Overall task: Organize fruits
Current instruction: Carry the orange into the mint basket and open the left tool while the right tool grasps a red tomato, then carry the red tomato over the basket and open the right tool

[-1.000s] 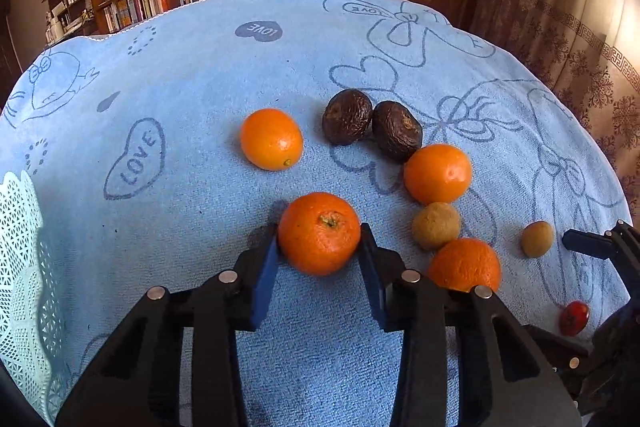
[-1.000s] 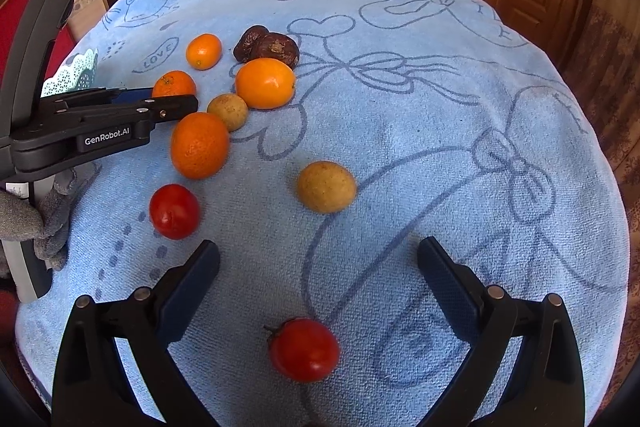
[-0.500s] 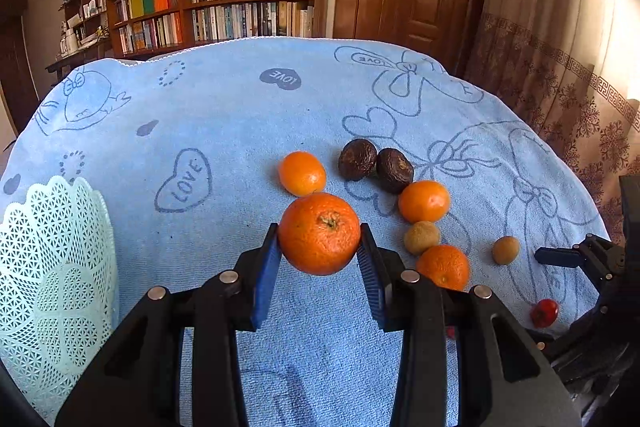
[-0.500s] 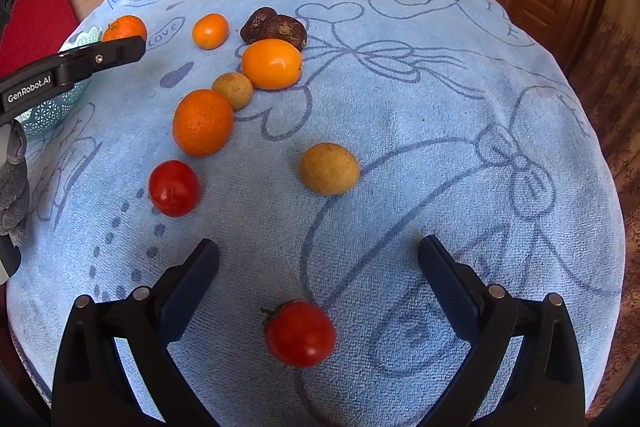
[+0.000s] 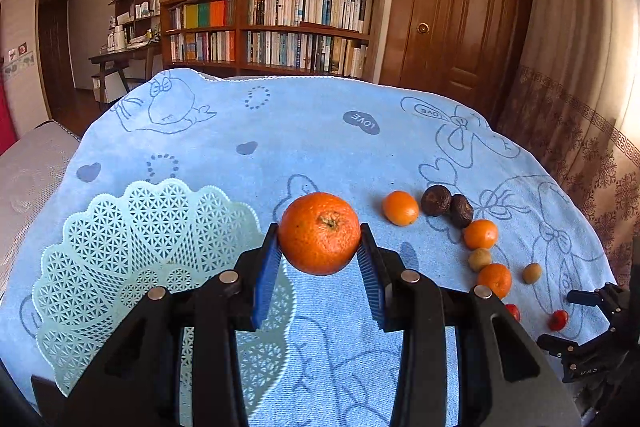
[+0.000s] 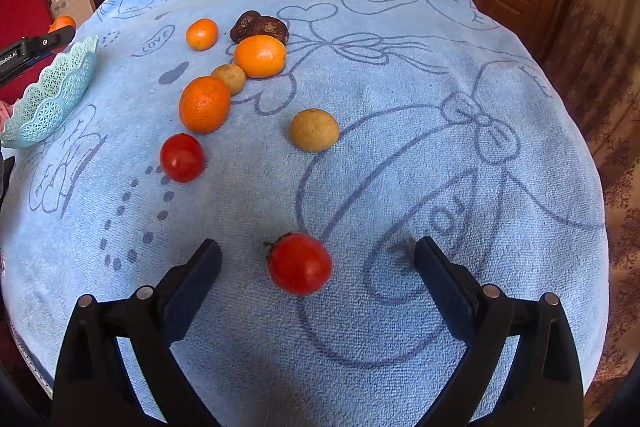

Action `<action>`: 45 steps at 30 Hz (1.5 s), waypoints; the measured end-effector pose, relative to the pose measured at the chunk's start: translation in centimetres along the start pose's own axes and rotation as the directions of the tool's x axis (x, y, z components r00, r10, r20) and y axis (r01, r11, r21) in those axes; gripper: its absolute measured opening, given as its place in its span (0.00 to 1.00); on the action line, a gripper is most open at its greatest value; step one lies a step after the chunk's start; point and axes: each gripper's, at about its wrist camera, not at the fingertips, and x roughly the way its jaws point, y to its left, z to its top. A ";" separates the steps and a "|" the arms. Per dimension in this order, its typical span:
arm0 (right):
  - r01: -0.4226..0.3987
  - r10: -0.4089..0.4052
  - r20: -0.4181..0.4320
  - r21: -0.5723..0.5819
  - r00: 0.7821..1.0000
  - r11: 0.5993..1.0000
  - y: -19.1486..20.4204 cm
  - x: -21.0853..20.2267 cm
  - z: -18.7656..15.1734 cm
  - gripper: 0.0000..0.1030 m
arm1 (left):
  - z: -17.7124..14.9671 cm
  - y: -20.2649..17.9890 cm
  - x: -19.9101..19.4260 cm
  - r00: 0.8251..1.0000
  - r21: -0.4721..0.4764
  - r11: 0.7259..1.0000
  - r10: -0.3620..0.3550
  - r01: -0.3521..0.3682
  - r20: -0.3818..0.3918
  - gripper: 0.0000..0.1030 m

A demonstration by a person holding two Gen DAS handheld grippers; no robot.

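Observation:
My left gripper (image 5: 319, 254) is shut on an orange (image 5: 319, 233), held above the blue towel beside the right rim of a pale green lattice basket (image 5: 132, 227). The same basket (image 6: 52, 95) shows at the left of the right wrist view, with the held orange (image 6: 62, 23) beyond it. My right gripper (image 6: 318, 267) is open, low over the towel, with a red tomato (image 6: 299, 263) between its fingers, touching neither. Further off lie a second tomato (image 6: 182, 157), an orange (image 6: 204, 103), a larger orange (image 6: 260, 55), a small orange (image 6: 201, 33), two tan fruits (image 6: 314, 129) (image 6: 229, 78) and two dark wrinkled fruits (image 6: 260, 27).
The blue printed towel (image 6: 400, 87) covers a round table whose edge drops off on every side. A bookshelf (image 5: 272, 27) and a wooden door (image 5: 460, 7) stand behind the table. A patterned curtain (image 5: 580, 131) hangs at the right.
My left gripper lifted the orange off the towel and carried it left, up to the basket. My right gripper moved forward so the near tomato now lies between its open fingers.

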 end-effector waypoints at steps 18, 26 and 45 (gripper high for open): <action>0.013 -0.013 0.068 0.005 0.998 1.000 1.8 -2.4 -0.2 0.27 | -0.3 9.2 -1.0 0.984 -0.158 0.972 0.174 -0.176 -0.025 0.55; -0.085 0.087 0.162 -0.018 0.983 0.996 4.5 -4.6 3.3 0.27 | 1.4 11.3 -4.2 0.975 -0.233 0.953 0.215 -0.195 0.064 0.90; -0.418 0.455 0.125 -0.241 0.881 0.876 24.1 -3.0 13.2 0.27 | 3.2 13.4 -10.1 0.944 -0.289 0.935 0.267 -0.205 0.192 0.95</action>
